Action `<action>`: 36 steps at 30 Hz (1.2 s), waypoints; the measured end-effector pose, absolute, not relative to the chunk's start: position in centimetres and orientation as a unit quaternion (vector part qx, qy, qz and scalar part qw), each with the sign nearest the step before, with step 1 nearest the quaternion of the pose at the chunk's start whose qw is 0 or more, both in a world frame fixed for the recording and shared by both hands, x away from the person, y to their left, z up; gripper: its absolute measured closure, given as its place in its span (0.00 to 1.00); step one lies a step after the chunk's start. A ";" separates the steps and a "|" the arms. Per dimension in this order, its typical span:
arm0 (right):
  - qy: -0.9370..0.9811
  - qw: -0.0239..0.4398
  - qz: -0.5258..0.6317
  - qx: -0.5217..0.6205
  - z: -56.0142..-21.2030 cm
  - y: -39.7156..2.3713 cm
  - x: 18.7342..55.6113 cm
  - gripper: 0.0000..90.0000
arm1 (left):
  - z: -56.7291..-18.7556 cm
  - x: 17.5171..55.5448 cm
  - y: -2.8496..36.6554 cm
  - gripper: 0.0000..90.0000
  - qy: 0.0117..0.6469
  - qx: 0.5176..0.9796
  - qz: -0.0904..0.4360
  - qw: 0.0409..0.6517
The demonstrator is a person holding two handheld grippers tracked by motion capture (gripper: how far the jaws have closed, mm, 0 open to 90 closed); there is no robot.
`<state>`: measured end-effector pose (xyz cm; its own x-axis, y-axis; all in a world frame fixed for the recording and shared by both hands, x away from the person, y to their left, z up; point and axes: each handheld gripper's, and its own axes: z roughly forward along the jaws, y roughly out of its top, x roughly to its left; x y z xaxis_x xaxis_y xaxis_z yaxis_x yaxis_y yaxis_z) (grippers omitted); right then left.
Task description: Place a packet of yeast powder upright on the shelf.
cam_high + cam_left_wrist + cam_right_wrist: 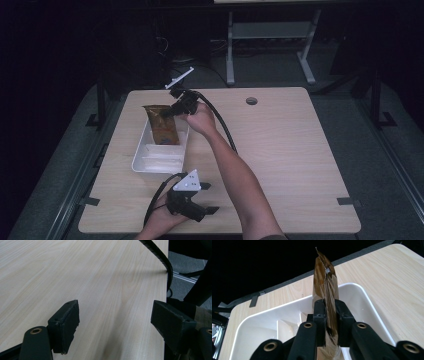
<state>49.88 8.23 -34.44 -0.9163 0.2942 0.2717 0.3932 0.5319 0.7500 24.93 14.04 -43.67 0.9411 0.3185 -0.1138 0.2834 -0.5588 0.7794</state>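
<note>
High view: we see the right gripper (176, 107) reached out over the far end of a white plastic tray (145, 167), its jaws closed on the upper part of a brown foil pouch (162, 125). The pouch hangs from the jaws into the tray's far section; whether its bottom touches the tray floor we cannot tell. Holding it near the top probably lets it go in upright. The left gripper (200, 205) rests low at the near edge of the bench (290, 150), well apart from the tray, jaws apart, seemingly parked out of the way.

Left gripper view: the jaws stand wide apart with bare bench (75, 272) between and beyond them. A black cable (160, 257) crosses ahead of the right-hand jaw.

Right gripper view: both jaws are clamped on the pouch (324, 275) edge-on, its torn top rising above them. The tray (364, 297) lies beyond and beneath the jaws, dividers visible left of them.
</note>
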 end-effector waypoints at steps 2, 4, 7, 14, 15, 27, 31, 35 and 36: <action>-0.870 0.061 -0.446 -0.202 -34.4 8.1 49.9 0.85 | -43.7 24.9 14.0 0.25 0.170 0.882 0.019 0.439; -0.866 0.063 -0.449 -0.208 -34.4 8.0 50.0 0.83 | -43.8 25.0 14.0 0.25 0.169 0.882 0.016 0.439; -0.859 0.076 -0.455 -0.221 -34.7 7.9 50.0 0.73 | -43.7 25.1 14.1 0.25 0.169 0.884 0.024 0.434; -0.849 0.056 -0.465 -0.244 -34.7 7.3 50.1 0.60 | -43.9 25.2 13.9 0.25 0.170 0.885 0.016 0.434; -0.850 0.054 -0.464 -0.244 -34.6 7.0 50.1 0.59 | -43.9 25.2 13.8 0.25 0.166 0.886 0.014 0.433; -0.836 0.049 -0.478 -0.265 -34.7 2.4 49.5 0.48 | -44.2 25.5 13.8 0.24 0.171 0.888 0.023 0.427; -0.833 0.047 -0.480 -0.270 -35.1 0.7 48.8 0.47 | -44.1 25.7 14.0 0.24 0.176 0.885 0.026 0.431; -0.832 0.054 -0.480 -0.272 -35.1 -0.7 48.3 0.47 | -44.1 25.8 14.0 0.24 0.178 0.886 0.028 0.427; -0.831 0.051 -0.482 -0.272 -35.1 -1.0 48.1 0.47 | -44.1 25.8 14.0 0.24 0.178 0.886 0.028 0.428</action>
